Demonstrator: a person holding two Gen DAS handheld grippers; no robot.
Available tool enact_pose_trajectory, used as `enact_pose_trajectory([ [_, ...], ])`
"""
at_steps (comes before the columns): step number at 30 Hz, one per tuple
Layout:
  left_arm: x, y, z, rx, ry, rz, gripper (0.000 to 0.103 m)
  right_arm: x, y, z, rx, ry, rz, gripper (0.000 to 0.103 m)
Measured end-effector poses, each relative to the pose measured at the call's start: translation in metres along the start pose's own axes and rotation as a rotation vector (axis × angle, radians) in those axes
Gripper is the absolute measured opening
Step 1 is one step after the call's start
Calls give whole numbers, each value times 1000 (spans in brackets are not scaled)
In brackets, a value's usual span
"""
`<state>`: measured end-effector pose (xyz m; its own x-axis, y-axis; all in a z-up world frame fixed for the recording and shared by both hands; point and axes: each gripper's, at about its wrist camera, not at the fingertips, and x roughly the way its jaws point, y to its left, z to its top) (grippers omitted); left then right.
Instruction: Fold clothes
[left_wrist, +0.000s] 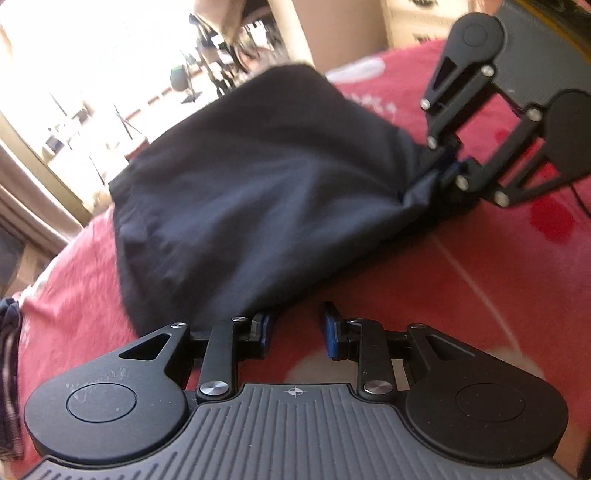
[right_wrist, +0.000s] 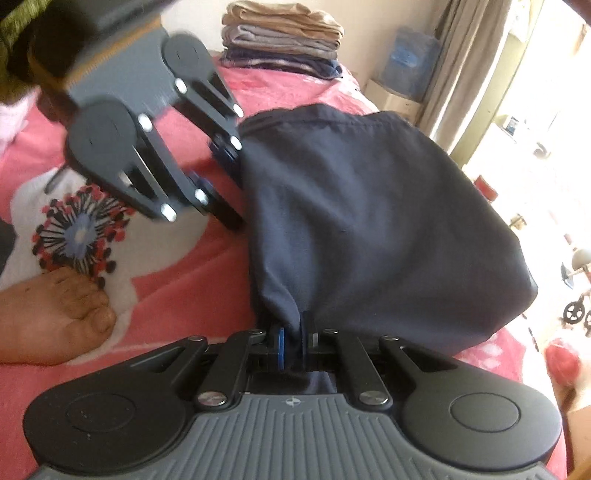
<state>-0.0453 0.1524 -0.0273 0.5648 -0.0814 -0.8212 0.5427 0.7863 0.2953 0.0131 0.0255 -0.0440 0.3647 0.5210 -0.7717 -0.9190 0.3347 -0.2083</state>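
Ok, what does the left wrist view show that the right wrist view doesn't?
Only the left wrist view shows the left gripper from behind, its jaws open with bare blanket between them, and a patterned dark cloth at the frame's left edge.

Only the right wrist view shows the stack of folded clothes at the far end, a bare foot on the blanket, and the flower print.

Both show the dark navy garment lying on the pink blanket, the right gripper shut on one corner of it, and the bright window side.
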Motion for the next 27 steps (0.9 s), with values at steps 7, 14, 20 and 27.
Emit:
enact_pose_trajectory([
  [7,-39,31,18,-260,-86,-120,30,0,10,2,3,5,-56,12],
  [14,22,-12,32,-73,-84,32,30,-24,12,4,25,-25,-46,40],
  [20,27,-19,25,-23,-86,61,30,-79,-10,-5,196,-78,84,38],
  [27,25,-20,22,-17,-91,63,30,-41,-21,-15,344,-29,42,16],
])
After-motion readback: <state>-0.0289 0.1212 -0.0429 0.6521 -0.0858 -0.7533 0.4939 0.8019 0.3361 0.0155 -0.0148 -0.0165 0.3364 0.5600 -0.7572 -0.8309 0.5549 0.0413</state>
